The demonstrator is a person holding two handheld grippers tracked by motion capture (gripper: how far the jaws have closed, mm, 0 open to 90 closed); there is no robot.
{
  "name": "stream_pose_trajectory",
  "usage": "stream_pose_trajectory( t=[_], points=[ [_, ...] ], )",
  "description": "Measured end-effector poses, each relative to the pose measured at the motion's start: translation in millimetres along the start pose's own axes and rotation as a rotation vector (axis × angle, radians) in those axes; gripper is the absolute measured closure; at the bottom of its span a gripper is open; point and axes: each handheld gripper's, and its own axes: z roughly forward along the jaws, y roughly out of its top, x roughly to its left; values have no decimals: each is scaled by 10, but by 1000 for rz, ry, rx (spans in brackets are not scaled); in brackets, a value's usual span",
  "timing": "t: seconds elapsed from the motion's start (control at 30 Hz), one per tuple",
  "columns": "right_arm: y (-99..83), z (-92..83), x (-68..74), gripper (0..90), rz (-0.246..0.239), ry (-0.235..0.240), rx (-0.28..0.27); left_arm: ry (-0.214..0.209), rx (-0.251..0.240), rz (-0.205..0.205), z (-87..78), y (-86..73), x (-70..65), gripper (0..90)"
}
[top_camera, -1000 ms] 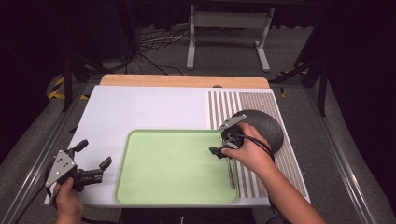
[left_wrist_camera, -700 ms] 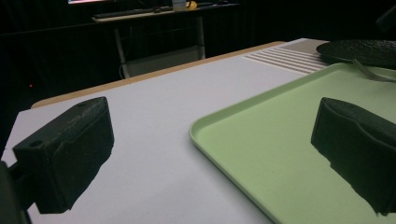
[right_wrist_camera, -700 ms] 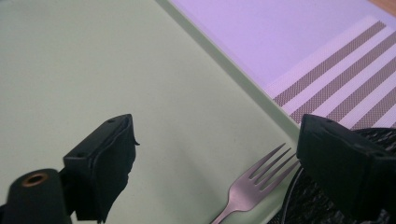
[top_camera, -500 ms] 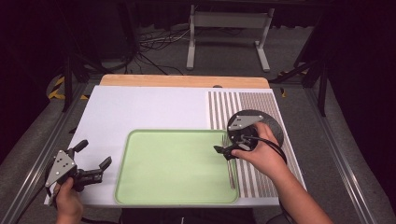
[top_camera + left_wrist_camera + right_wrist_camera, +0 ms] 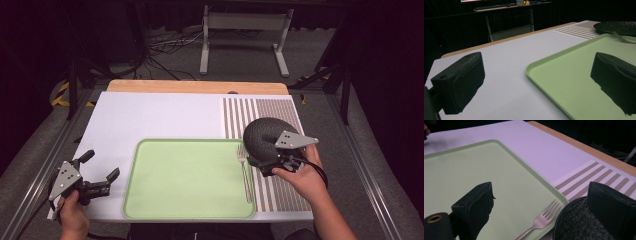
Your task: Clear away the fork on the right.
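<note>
I see the fork (image 5: 244, 172) lying along the right edge of the green tray (image 5: 185, 180), tines pointing away from me, free of any grip. In the right gripper view its tines (image 5: 549, 213) and part of the handle show, but the rest of the handle runs off the bottom of the picture between my jaws. The right gripper (image 5: 259, 165) sits just right of the fork, over the striped placemat (image 5: 260, 112), and its body and my hand cover the near side of the dark round plate (image 5: 262, 135), so I cannot make out that plate's whole rim. The right jaws have just been opening and now stand wide, with nothing pressed between them; one of them blocks part of the plate in its own view. The left gripper (image 5: 102, 182) hovers at the near left corner of the white tabletop (image 5: 150, 115), just left of the tray, jaws spread wide and empty. In the left gripper view the plate (image 5: 616, 26) is cut off at the right edge, and only the fork's tines (image 5: 621, 38) peek in beside it.
</note>
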Motion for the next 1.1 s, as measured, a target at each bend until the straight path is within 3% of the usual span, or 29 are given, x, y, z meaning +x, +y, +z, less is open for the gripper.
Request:
stream_pose_trajectory(
  t=[0.17, 0.53, 0.93, 1.1],
  points=[
    [-141, -136, -44, 74, -11, -17, -62, 0, 0, 0, -1, 0, -3, 0],
    [-521, -398, -154, 76, 36, -67, -200, 0, -2, -2, -3, 0, -4, 0],
    [-918, -540, -248, 87, 109, -92, -262, -2, -6, 2, -3, 5, -7, 0],
    [-1009, -533, -284, 100, 129, -105, -251, -5, -10, 3, -2, 5, -4, 0]
  ],
)
